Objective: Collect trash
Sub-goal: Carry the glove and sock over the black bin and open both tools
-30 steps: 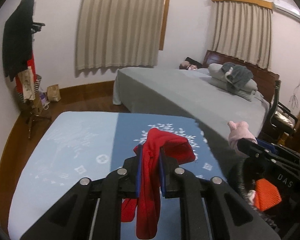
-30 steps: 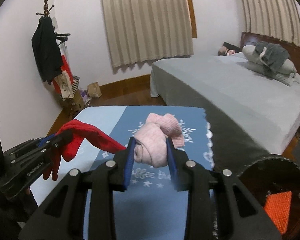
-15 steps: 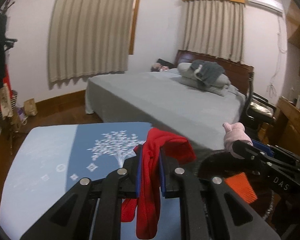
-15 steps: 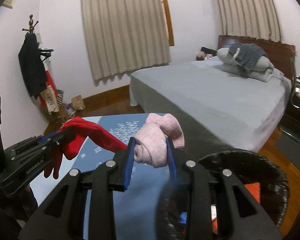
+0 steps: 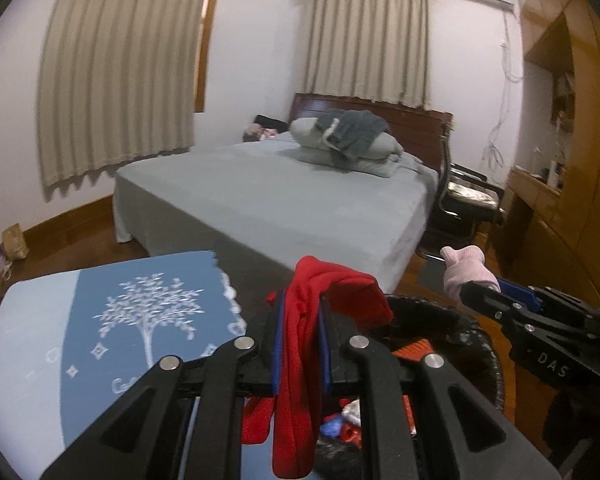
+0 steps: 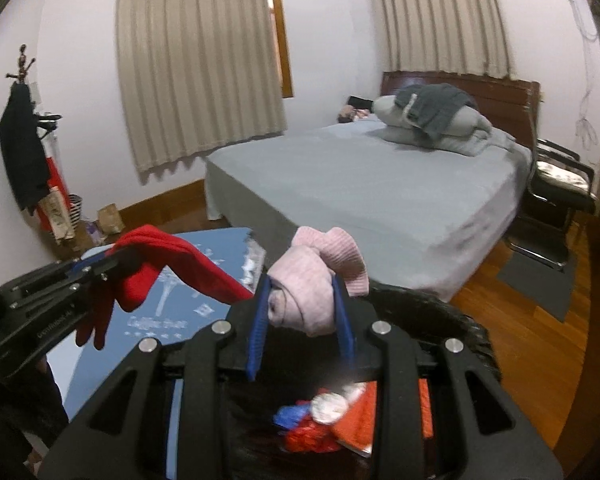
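My left gripper is shut on a red glove that droops down between its blue pads. In the right wrist view the same red glove hangs from the left gripper at the left. My right gripper is shut on a rolled pink glove; in the left wrist view the pink glove shows at the right. Both gloves hang over a black-lined trash bin, whose rim curves below them. Inside lie orange, red, blue and white scraps.
A blue cloth with a white tree print covers the table at the left. Behind stands a grey bed with folded bedding. A black chair and wooden cabinets stand right. A coat rack stands far left.
Both grippers have swung right with their gloves, from above the blue tablecloth to above the trash bin. The bin's contents have come into view. Both grips are unchanged.
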`<state>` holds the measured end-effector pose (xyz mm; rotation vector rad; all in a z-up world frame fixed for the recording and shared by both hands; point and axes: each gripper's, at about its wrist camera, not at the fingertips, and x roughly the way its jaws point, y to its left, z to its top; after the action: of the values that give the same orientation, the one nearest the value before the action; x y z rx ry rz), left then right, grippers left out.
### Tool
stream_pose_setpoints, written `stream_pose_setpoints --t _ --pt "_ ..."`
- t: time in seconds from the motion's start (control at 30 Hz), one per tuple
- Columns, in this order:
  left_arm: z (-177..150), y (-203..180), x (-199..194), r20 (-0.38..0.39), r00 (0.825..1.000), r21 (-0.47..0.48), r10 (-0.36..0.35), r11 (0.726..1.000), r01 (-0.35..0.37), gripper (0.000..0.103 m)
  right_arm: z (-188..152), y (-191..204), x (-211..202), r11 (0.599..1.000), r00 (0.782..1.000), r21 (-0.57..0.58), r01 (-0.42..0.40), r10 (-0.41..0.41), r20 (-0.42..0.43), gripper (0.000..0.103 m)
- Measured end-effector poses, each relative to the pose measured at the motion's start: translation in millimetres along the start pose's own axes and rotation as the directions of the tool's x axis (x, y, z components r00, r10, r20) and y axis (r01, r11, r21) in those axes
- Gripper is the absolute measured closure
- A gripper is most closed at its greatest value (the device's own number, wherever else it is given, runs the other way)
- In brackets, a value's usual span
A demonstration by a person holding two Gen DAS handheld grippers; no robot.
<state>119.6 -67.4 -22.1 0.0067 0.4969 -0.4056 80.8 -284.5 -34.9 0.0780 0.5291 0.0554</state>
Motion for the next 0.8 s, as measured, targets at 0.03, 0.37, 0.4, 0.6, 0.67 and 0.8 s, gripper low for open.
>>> stream_pose_setpoints --t 0.03,0.37,0.4,0.6,0.67,0.8 --pt "0 -6 4 -0.002 1.0 0.007 -0.012 1.0 0.012 0.088 -2 -6 -1 1.0 1.0 0.005 0.011 -0.011 -0.002 0.073" --pt "-6 -52 36 -0.049 0.993 0.049 -0.103 0.993 0.105 0.088 -20 -56 -5 0.992 0.994 0.057 0.109 -0.107 -0.033 0.073" --pt "-8 -57 41 -0.057 0.992 0.054 -0.112 0.992 0.115 0.088 -23 -60 -4 0.991 0.993 0.059 0.117 -0.115 -0.036 0.073" --pt "-14 -70 57 -0.091 0.987 0.06 -0.129 0.989 0.135 0.088 -29 -76 1 0.988 0.989 0.074 0.138 -0.134 -0.055 0.073" --pt "-15 -72 60 -0.097 0.987 0.058 -0.132 0.989 0.138 0.088 -31 -79 4 0.987 0.989 0.078 0.14 -0.135 -0.061 0.073" --pt "-17 -71 66 -0.11 0.985 0.049 -0.136 0.989 0.142 0.088 -34 -85 7 0.987 0.989 0.085 0.138 -0.133 -0.068 0.073"
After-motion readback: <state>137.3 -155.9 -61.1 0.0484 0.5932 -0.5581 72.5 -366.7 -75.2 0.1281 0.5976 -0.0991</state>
